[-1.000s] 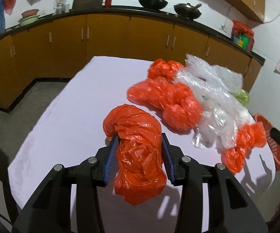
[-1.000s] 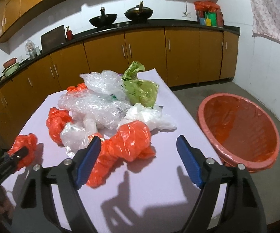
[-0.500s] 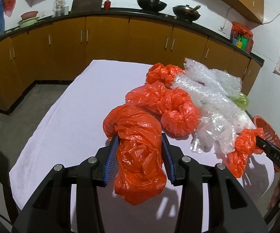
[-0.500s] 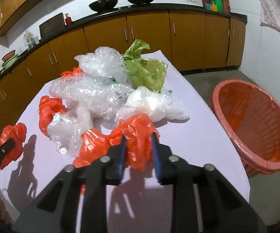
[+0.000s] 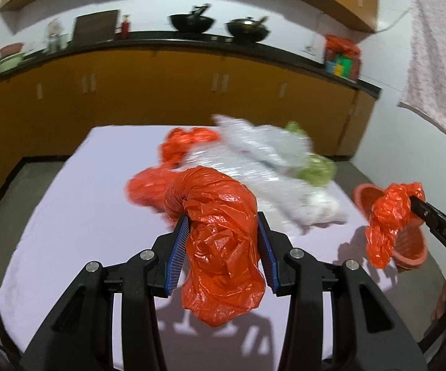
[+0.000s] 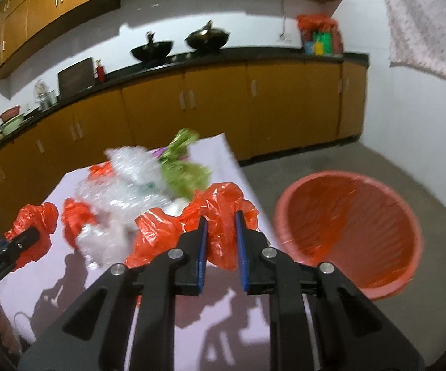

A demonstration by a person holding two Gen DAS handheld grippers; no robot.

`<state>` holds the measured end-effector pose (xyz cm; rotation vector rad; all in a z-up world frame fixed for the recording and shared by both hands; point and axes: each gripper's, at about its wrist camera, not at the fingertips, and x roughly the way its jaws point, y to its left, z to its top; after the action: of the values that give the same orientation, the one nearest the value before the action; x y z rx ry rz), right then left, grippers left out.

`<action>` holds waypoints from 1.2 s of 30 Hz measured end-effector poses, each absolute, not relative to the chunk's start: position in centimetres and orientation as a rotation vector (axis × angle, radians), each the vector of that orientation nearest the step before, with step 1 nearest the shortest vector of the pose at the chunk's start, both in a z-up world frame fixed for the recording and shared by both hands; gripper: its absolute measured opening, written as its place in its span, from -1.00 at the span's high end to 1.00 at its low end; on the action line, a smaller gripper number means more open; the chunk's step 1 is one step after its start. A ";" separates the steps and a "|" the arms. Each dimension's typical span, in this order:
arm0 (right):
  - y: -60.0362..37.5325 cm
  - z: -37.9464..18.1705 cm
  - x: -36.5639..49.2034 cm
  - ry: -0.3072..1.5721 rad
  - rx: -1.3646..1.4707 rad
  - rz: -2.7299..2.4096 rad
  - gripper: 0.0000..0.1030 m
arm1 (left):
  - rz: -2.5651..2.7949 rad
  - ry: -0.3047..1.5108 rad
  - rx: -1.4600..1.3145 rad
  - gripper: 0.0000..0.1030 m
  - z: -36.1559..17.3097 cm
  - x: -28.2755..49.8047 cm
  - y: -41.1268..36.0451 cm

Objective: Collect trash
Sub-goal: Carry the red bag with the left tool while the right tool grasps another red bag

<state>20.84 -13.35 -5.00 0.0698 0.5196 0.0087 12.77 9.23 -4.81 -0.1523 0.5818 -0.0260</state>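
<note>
Left gripper point(image 5: 223, 241): fingers partly closed, clamping a crumpled red bag point(image 5: 220, 247) above the bench point(image 5: 68, 232). Right gripper point(image 6: 221, 241): fingers, wide apart a second ago, have just closed on a second red bag point(image 6: 220, 213), now lifted beside the red basket point(image 6: 346, 235).

Four orange plastic bags point(image 5: 220, 241) show, two held up and two lying on the table point(image 5: 77, 216); one green bag point(image 6: 186, 173), one orange basket point(image 6: 346, 235), two woks point(image 6: 152, 51).
</note>
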 end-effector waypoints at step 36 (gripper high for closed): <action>-30.6 -6.2 23.3 0.436 0.128 -0.367 0.66 | -0.573 0.618 0.020 0.15 -6.1 22.8 -16.5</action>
<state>23.28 -30.56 -6.18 0.1279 0.4359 -0.3672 22.84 -16.52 -6.09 0.0196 0.6175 -0.5727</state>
